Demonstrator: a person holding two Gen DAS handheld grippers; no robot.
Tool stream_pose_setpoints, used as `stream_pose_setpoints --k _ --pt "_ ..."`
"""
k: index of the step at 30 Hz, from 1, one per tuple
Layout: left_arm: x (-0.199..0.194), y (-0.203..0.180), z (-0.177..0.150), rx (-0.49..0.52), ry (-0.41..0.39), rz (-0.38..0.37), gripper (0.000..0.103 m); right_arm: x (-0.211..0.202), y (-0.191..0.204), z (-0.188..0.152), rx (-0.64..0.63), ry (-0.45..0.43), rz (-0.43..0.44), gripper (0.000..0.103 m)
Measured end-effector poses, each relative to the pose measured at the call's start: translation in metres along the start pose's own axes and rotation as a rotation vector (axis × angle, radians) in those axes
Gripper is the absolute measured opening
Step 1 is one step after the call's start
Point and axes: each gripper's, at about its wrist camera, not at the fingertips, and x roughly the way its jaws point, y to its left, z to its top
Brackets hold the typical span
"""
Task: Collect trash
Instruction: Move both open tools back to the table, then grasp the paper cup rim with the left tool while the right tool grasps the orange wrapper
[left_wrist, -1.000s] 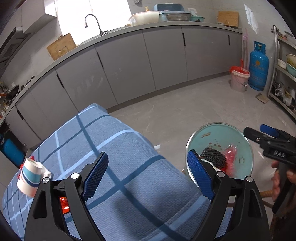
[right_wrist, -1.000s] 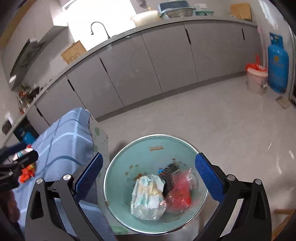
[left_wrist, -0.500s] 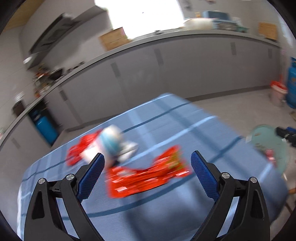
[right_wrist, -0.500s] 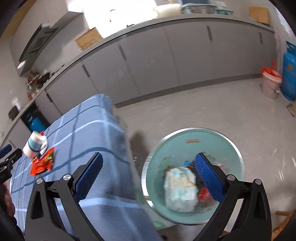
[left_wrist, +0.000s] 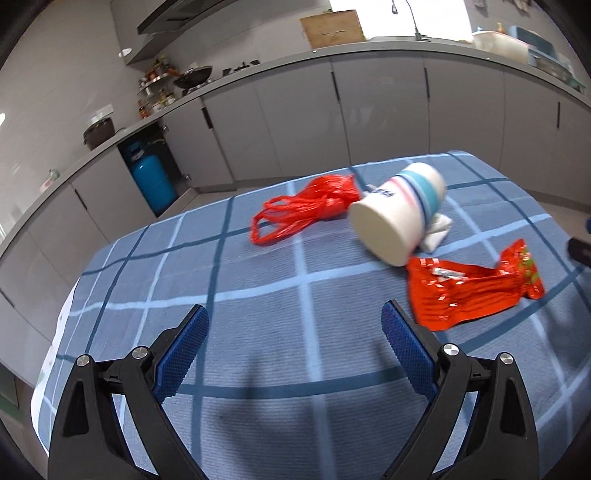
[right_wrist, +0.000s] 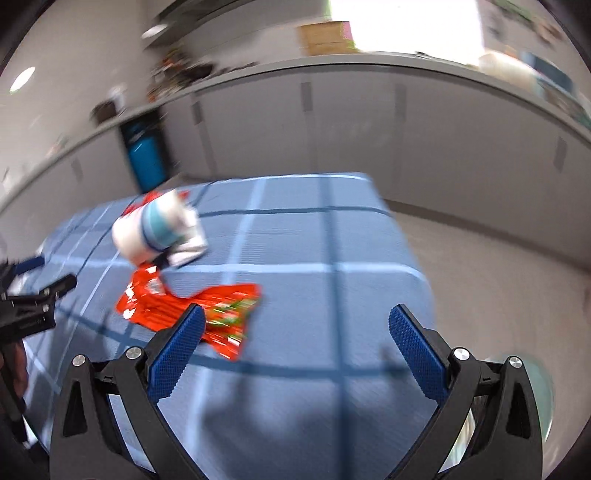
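Hovering over the desk, both left hand-held gripper and right hand-held gripper gape wide, empty, ready to grab. Trash lies ahead: paper cup tipped on its side, red wrapper just beside it, red plastic bag behind.

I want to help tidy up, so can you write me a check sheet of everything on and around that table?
Surface: table under a blue checked cloth, in a kitchen.
Job's things: red plastic carrier bag, crumpled; white paper cup with blue and pink stripes, lying on its side; white crumpled tissue against the cup; red foil snack wrapper, flattened, beside the cup.
Clutter: nothing seen besides the trash.
Grippers: left gripper over the cloth, jaws open, nothing between them; right gripper also open and empty, near the wrapper.
Cables: nothing seen.
Surroundings: grey kitchen cabinets, blue gas cylinder, brown cardboard box on the counter.
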Motion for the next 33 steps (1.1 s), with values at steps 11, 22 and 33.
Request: stream_pose_setpoints --k 11,22,33 --pt "0.035 0.014 -0.002 -0.065 0.061 -0.016 0.093 0.065 0.072 0.014 -0.353 0.118 0.163 0.098" --pt "0.029 0.000 0.009 -0.066 0.045 -0.081 0.093 0.060 0.033 0.009 -0.162 0.340 0.316 0.065" --pt "0.021 -0.038 0.038 -0.045 -0.021 -0.185 0.093 0.027 0.046 -0.021 -0.131 0.270 0.187 0.073"
